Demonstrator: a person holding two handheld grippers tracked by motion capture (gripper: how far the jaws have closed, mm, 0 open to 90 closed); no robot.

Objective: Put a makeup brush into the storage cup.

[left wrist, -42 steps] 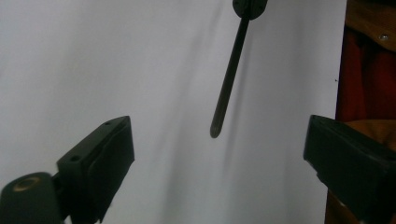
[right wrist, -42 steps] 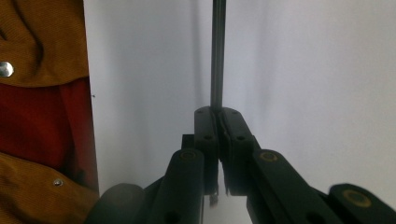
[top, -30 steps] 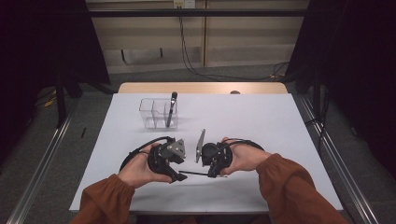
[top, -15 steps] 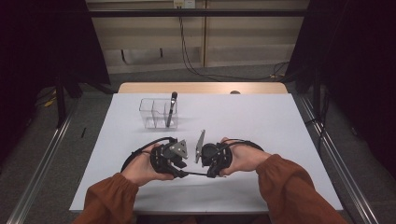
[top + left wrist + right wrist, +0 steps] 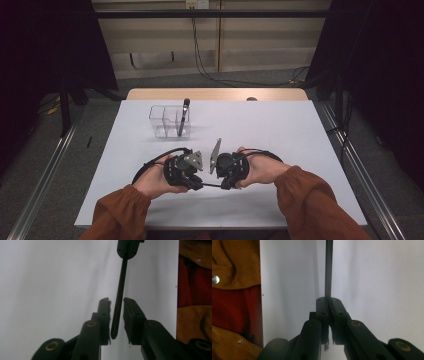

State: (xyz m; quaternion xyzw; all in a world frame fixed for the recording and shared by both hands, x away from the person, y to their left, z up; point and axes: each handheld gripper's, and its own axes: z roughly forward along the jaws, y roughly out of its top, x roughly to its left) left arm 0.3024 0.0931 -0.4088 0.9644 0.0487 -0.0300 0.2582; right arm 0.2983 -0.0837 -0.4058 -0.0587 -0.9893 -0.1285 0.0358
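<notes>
A: Two grippers meet low on the white table (image 5: 280, 130) in the high view, the left gripper (image 5: 199, 181) and the right gripper (image 5: 223, 176) tip to tip, a thin black rod (image 5: 212, 185) running between them.

B: And behind them?

A: A clear organiser (image 5: 169, 120) stands well apart, a black pen (image 5: 183, 116) upright in its right-hand compartment.

B: The left gripper view?

A: The rod (image 5: 119, 302) lies between the left gripper's (image 5: 117, 315) jaws, which have just been closing; they are narrow, slivers of table still showing either side of it.

B: The right gripper view?

A: The right gripper (image 5: 329, 303) is clamped tight on the rod (image 5: 328, 267), which runs straight out over the table
</notes>
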